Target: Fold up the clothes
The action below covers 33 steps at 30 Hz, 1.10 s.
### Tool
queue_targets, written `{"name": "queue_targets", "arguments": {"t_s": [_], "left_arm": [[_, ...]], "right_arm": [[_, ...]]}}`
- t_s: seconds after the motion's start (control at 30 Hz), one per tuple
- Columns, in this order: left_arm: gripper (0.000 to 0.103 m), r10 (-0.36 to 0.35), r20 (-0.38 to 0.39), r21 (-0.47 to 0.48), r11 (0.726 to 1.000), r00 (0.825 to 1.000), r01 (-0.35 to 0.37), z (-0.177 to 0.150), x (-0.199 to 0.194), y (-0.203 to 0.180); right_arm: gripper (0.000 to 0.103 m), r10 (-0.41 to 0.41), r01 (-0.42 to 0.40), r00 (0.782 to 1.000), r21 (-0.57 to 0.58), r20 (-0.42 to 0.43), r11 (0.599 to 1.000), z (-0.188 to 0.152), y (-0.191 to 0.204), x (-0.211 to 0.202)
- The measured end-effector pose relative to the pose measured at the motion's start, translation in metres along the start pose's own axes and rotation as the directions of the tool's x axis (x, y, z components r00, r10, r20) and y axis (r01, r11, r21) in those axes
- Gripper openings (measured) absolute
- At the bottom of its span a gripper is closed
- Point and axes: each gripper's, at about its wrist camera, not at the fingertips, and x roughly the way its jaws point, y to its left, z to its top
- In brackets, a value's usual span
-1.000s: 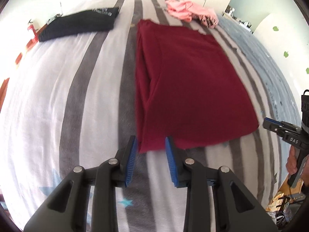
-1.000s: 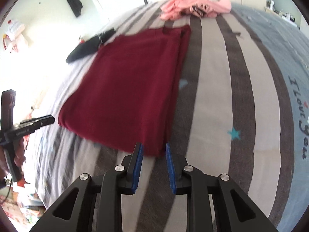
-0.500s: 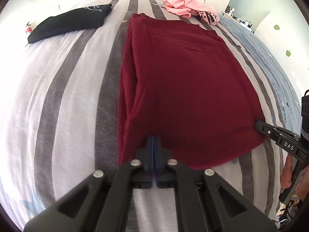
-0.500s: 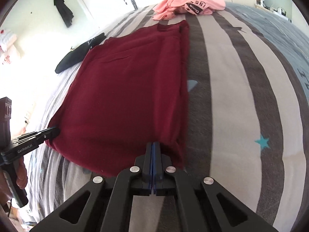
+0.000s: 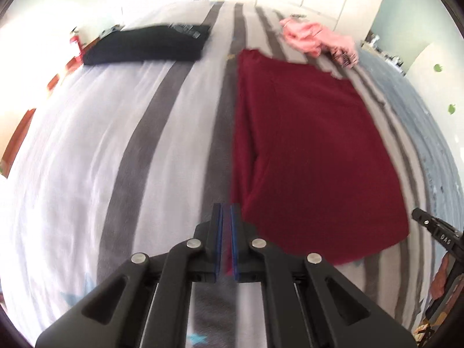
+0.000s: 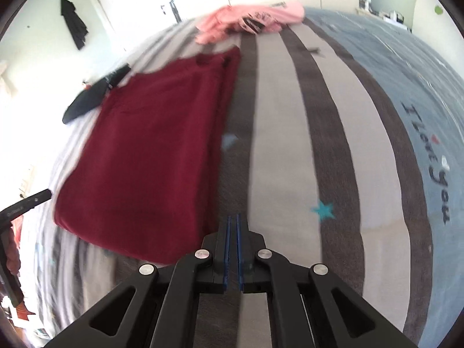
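**Both grippers at the near hem of the red garment**

From my left wrist camera I see the left gripper [image 5: 226, 217] nearly clenched, its blue pads a sliver apart, with dark red cloth showing in the slot between them; it appears to be pinching the near left corner of the maroon garment [image 5: 313, 150]. The garment lies flat on the striped bed cover [image 5: 101, 145], folded lengthwise, its left edge doubled over. This view alone shows the folded black garment [image 5: 148, 45] in full, far to the left, with the pink clothes [image 5: 316, 39] beyond the red one.

My right wrist camera shows the right gripper [image 6: 233, 223] with pads almost together, sitting just beside the garment's [image 6: 150, 156] near right corner. I cannot tell whether any cloth is caught there; the gap looks bare. Only this view shows the blue panel with lettering [image 6: 435, 156] at the right, and the pink pile [image 6: 249, 21] more plainly. Each camera catches the other gripper's tip at its edge. Both frames are motion-blurred.
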Motion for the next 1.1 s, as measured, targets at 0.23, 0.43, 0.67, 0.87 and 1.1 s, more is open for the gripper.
{"name": "queue_targets", "arguments": {"t_s": [0.23,0.43,0.67,0.87,1.1], "left_arm": [[0.002,-0.042,-0.041,0.074,0.996,0.998,0.045,0.008,0.038,-0.026],[0.002,-0.058,-0.061,0.09,0.994,0.996,0.063,0.005,0.046,-0.014],[0.003,0.054,-0.026,-0.017,0.998,0.998,-0.054,0.029,0.037,0.015],[0.003,-0.004,0.059,0.007,1.0,0.998,0.004,0.084,0.046,-0.003],[0.003,-0.04,0.054,0.067,0.997,0.998,0.036,0.133,0.099,-0.032]], "right_arm": [[0.005,0.093,-0.091,0.995,-0.063,0.021,0.994,0.028,0.039,0.033],[0.0,0.126,-0.126,0.992,-0.023,-0.02,0.992,0.025,0.018,0.062],[0.0,0.046,-0.046,0.998,0.002,-0.032,0.999,0.029,-0.002,0.041],[0.006,0.06,-0.058,0.997,-0.03,0.052,0.998,0.073,0.011,0.031],[0.006,0.088,-0.082,0.991,-0.066,0.098,0.994,0.13,0.045,0.084]]}}
